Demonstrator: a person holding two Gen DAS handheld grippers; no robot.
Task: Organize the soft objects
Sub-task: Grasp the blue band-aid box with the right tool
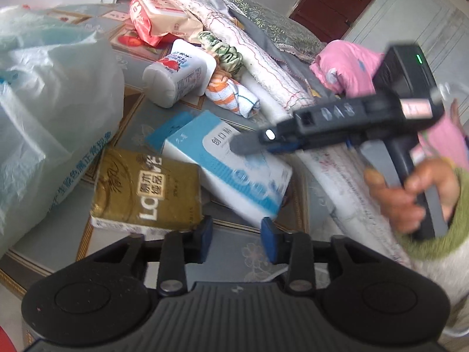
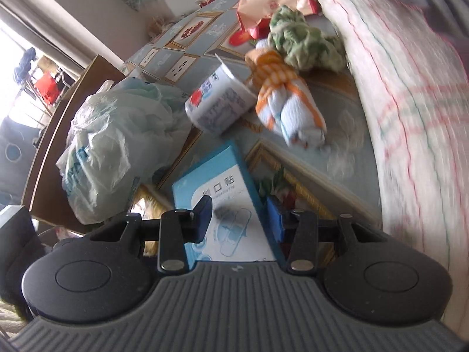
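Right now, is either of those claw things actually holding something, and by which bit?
The right gripper has the blue and white box between its fingers, across the box's short width near one end. The left gripper is open and holds nothing.

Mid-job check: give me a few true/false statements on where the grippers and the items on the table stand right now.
1. The right gripper has its fingers on either side of the blue and white box. True.
2. The left gripper is clamped on the gold tissue pack. False: it is open with nothing between its fingers, and the pack lies just ahead of it.
3. The white canister stands upright. False: it lies on its side.
4. The orange and white rolled cloth lies beside the canister. True.
5. The green scrunchie is inside the plastic bag. False: it lies on the table, next to the long rolled cloth.
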